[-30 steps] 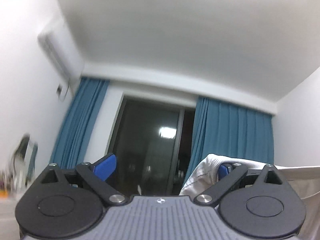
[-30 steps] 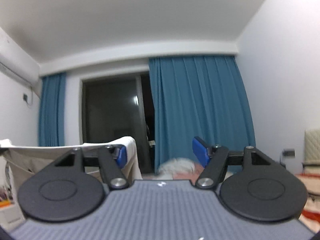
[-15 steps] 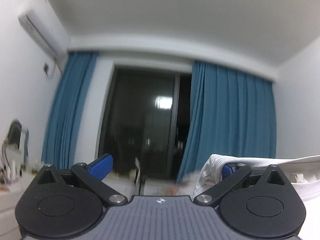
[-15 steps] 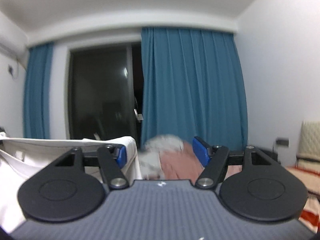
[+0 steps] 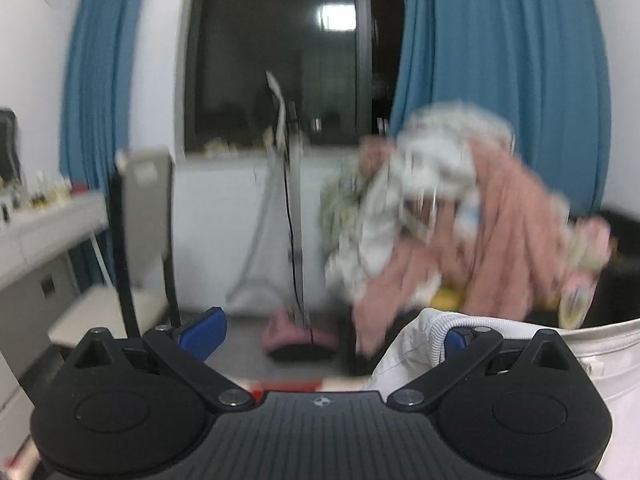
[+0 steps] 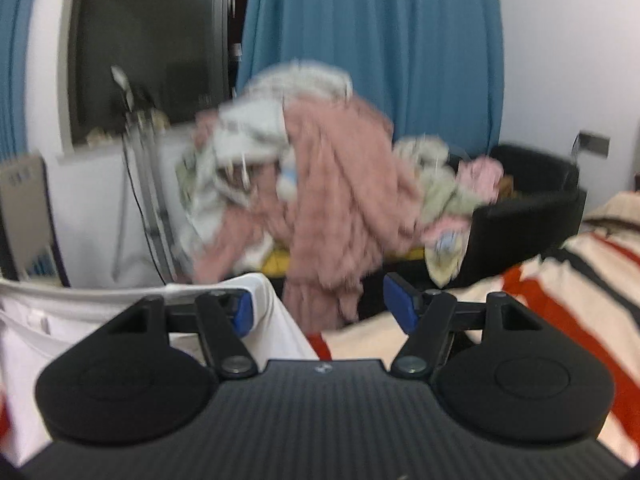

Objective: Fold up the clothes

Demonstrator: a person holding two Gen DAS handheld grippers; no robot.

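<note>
White garment (image 5: 404,356) hangs stretched between the left gripper (image 5: 324,334) and right gripper (image 6: 318,306), draped over each one's inner finger; both jaws stand wide apart, clamping nothing. Risk: unclamped cloth could slip off a finger. Beyond lie the striped bed (image 6: 560,280), a clothes heap (image 6: 316,184) and a chair (image 5: 136,240).

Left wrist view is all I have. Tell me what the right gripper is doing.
Observer: The right gripper is open; the white garment drapes over its left finger only.
Operator: Describe the surface near it.
Observer: A red, black and cream striped blanket spreads out to its right.
Operator: Say what the clothes pile rests on.
Observer: The clothes pile is heaped on a black armchair, whose far arm shows plainly here.
</note>
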